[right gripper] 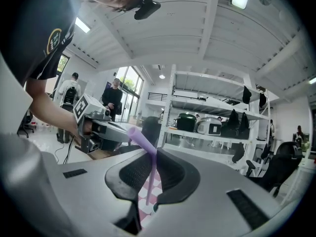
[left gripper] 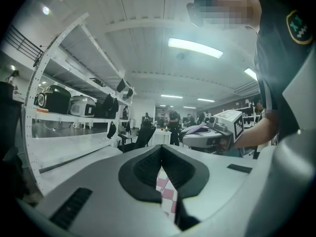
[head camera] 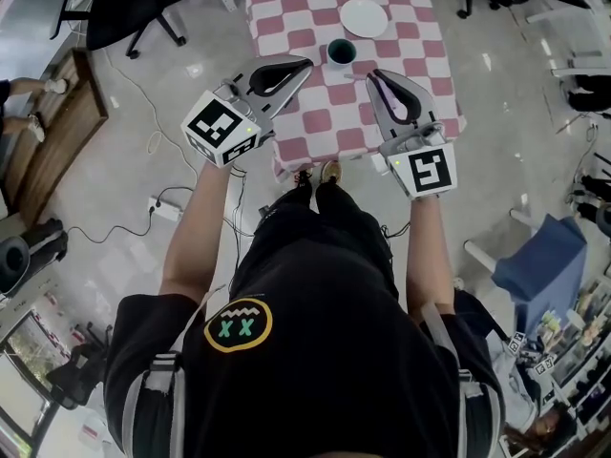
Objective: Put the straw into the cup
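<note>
A dark green cup (head camera: 341, 53) stands on the pink-and-white checked table (head camera: 286, 27), near its middle. My right gripper (head camera: 376, 77) hovers just right of the cup and nearer me, shut on a purple straw (right gripper: 148, 171). The straw runs between the jaws, and its bent top end sticks out above the pads (right gripper: 133, 172). In the head view the straw (head camera: 394, 94) shows as a thin purple line along the right jaws. My left gripper (head camera: 305, 63) is held left of the cup, jaws shut with nothing between them (left gripper: 161, 150). Each gripper view shows the other gripper (left gripper: 212, 132) (right gripper: 98, 125).
A white round plate (head camera: 364, 17) lies on the table beyond the cup. Office chairs (head camera: 143, 8) stand on the floor at the far left. A power strip (head camera: 164, 210) and cables lie on the floor to my left. Metal shelves (right gripper: 217, 125) hold cookers.
</note>
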Action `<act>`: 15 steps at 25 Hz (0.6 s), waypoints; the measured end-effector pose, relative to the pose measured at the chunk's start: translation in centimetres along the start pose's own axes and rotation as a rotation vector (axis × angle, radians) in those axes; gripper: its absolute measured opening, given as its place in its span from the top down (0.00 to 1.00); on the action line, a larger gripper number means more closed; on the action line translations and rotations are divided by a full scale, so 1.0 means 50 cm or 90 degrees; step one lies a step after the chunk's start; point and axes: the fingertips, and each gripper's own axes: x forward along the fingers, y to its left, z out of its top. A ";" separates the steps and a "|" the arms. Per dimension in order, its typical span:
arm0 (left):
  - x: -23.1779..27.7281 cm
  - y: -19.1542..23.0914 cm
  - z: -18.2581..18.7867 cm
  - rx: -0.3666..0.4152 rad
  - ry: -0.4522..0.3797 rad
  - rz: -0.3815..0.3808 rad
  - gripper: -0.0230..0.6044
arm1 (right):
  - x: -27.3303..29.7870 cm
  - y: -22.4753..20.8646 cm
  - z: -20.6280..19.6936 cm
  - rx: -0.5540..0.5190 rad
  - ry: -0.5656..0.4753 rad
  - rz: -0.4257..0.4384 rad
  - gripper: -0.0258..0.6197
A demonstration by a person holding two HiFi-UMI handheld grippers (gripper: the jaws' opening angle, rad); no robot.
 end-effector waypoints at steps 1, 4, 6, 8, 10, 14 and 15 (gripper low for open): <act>0.008 0.008 0.001 0.001 0.000 0.001 0.94 | 0.008 -0.008 -0.001 -0.003 -0.002 0.003 0.88; 0.035 0.028 0.004 0.007 0.002 0.005 0.94 | 0.029 -0.032 -0.005 -0.005 -0.009 0.012 0.88; 0.051 0.038 0.008 0.013 0.004 0.008 0.94 | 0.043 -0.046 -0.008 -0.002 -0.012 0.019 0.88; 0.066 0.048 0.012 0.021 0.004 0.010 0.94 | 0.056 -0.061 -0.010 -0.001 -0.015 0.025 0.88; 0.082 0.059 0.015 0.028 0.000 0.015 0.94 | 0.069 -0.074 -0.013 -0.001 -0.019 0.031 0.88; 0.112 0.082 0.010 0.035 -0.003 0.024 0.94 | 0.094 -0.094 -0.028 -0.007 -0.020 0.043 0.88; 0.118 0.087 0.006 0.035 -0.002 0.025 0.94 | 0.100 -0.097 -0.032 -0.008 -0.020 0.045 0.88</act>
